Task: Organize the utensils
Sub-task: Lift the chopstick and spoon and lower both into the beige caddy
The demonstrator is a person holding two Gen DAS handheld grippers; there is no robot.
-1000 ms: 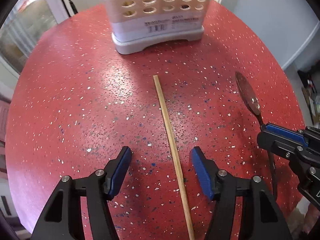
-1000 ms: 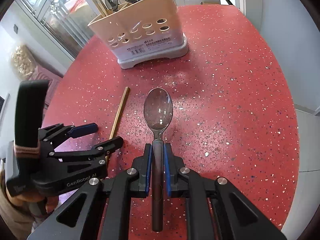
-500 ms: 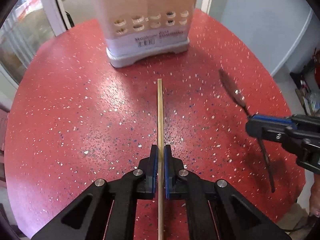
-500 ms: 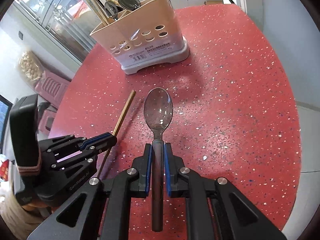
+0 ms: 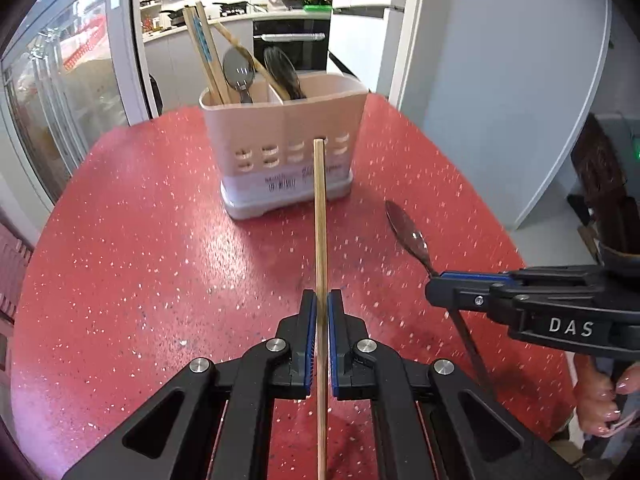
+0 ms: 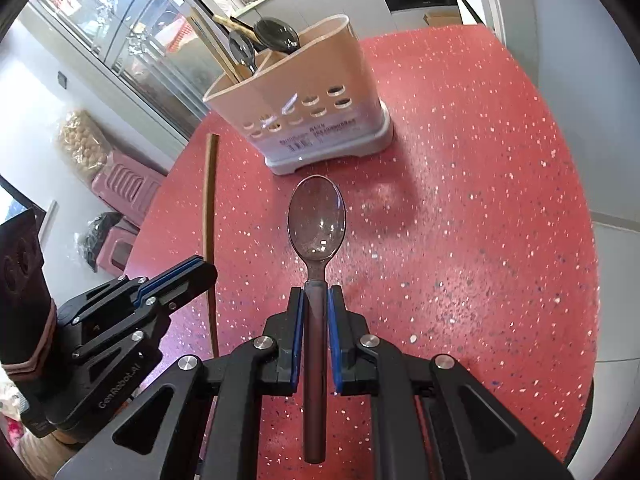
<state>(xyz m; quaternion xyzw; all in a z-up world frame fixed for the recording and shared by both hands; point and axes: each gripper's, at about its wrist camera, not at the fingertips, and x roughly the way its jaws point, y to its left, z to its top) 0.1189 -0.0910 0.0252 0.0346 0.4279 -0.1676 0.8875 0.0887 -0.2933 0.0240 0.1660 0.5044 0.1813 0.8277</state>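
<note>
My left gripper [image 5: 319, 312] is shut on a wooden chopstick [image 5: 320, 216] and holds it lifted above the red table, its tip pointing at the beige utensil holder [image 5: 288, 152]. My right gripper [image 6: 315, 308] is shut on the handle of a metal spoon [image 6: 317, 224], bowl forward, raised over the table. The holder [image 6: 304, 104] stands at the far side and holds chopsticks [image 5: 206, 52] and two spoons [image 5: 239, 72]. Each gripper shows in the other's view: the right gripper [image 5: 440, 292] is at the right, the left gripper [image 6: 200, 276] at the left with the chopstick [image 6: 209, 200].
The round red speckled table [image 5: 140, 240] ends close on the right, with floor and a white wall [image 5: 500, 80] beyond. Glass doors [image 5: 48, 92] stand at the left. A pink stool [image 6: 124, 188] sits on the floor left of the table.
My left gripper closed on the chopstick and lifted it off the table, tilting up toward the holder. My right gripper has risen and come closer to the holder with the spoon.
</note>
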